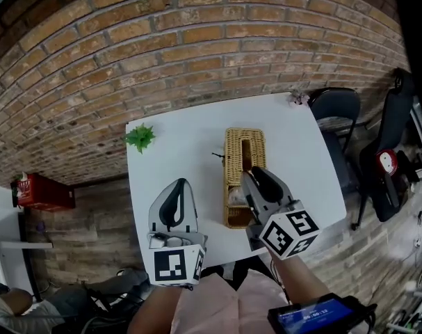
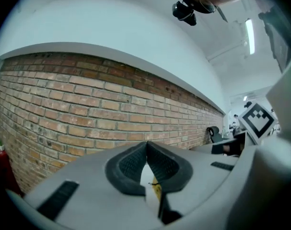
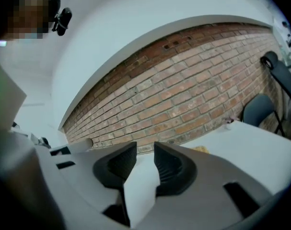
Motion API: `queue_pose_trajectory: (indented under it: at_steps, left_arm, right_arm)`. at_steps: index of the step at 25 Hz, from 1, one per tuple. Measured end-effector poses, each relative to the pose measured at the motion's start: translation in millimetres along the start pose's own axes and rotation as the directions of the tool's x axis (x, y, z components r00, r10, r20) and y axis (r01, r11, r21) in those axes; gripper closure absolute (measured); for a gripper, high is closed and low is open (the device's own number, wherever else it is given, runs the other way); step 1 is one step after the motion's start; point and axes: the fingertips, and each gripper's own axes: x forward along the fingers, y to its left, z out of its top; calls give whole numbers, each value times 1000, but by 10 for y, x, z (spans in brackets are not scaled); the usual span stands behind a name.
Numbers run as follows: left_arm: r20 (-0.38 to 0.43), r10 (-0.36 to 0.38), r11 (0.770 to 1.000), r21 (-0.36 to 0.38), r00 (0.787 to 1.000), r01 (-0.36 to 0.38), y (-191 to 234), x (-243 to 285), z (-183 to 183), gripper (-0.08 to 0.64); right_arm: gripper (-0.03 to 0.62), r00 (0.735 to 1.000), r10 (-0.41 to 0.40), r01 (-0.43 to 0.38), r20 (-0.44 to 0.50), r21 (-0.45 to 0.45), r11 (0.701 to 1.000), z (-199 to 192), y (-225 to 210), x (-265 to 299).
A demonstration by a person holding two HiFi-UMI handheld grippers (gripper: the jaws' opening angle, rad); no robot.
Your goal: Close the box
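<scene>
The box (image 1: 238, 148), a long woven one, lies near the middle of the tabletop (image 1: 176, 152), with its long axis running straight away from the person. A slot is seen in its top. Whether the lid is fully down cannot be told, because the near end of the box is covered from above by the right gripper (image 1: 253, 172).

That gripper is held over the near end of the box and is aligned roughly with its long axis. Its fingers (image 3: 169, 164) are parted by a clear gap, and only bare tabletop is seen between them, so nothing is grasped.

The left gripper (image 1: 177, 186) is held to the left of the box, clear of it, over bare tabletop. Its fingers (image 2: 131, 164) are pressed together at the tips with nothing gripped.

The right gripper is judged to be the nearer of the two. The box lies under and just ahead of its fingers, so a push down along the top could be made from there. The left gripper would first have to be brought across to the right.

Further out from the box, a small green plant (image 1: 140, 138) stands at the far left corner of the tabletop.
</scene>
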Motion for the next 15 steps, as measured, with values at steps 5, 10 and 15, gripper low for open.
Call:
queue_pose_trajectory:
  at_steps: [5,10,15]
  left_arm:
    - [88,-37,999,39,995,33,-156,-5,473,549]
    - [147,-76,995,81,986,65,-308,-24,841,549]
    - [166,-113,990,100,980,98,-474,-82,1006,549]
  right_arm:
    - [502,997,-7,22,73,-197,980,332,293,-186]
    - [569,987,-41,88,157,-308,947,597,420,-391]
    - [592,977,-57,130,205,-367,921,747,484,-555]
